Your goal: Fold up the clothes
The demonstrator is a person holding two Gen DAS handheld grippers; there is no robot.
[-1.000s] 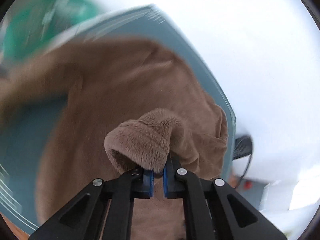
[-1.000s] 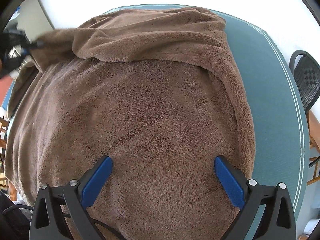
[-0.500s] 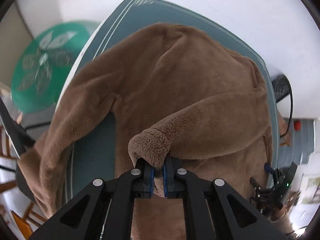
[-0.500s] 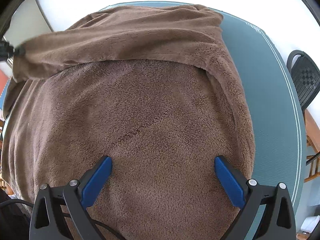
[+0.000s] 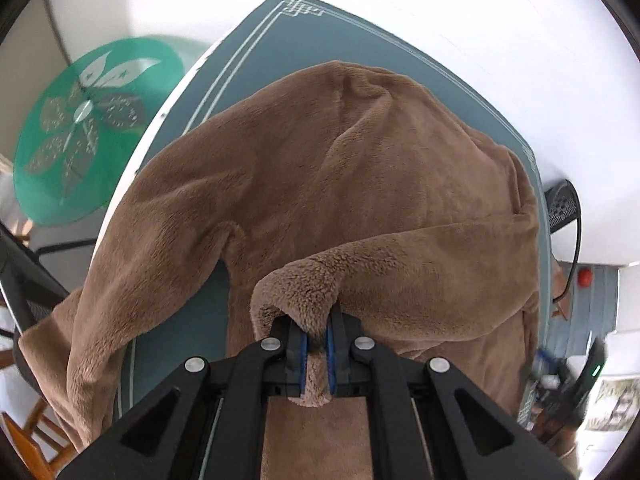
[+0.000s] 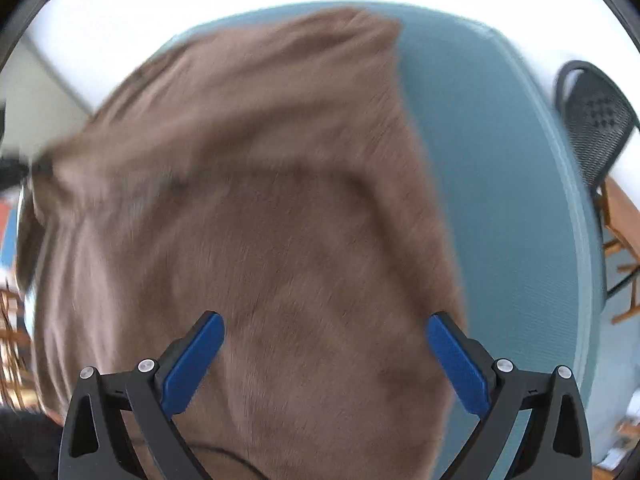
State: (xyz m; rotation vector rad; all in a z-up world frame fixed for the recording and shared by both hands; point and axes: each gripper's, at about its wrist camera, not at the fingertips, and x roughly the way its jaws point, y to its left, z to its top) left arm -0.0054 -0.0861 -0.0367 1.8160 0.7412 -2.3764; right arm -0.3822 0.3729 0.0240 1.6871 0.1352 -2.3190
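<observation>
Your left gripper (image 5: 315, 338) pinches a sleeve cuff (image 5: 298, 294) of the brown fleece garment (image 5: 360, 184) spread on the teal table (image 5: 304, 40); your right gripper (image 6: 326, 354) hovers above the fleece, fingers spread wide, empty.

The big brown fluffy cloth garment (image 5: 360, 184) looks soft and furry, like plush. It lies on a flat teal mat (image 5: 304, 40) that looks smooth and matt. The left black plastic gripper (image 5: 315, 344) has shiny round metal screws. The round green table top (image 5: 60, 152) looks like smooth, see-through glass.
</observation>
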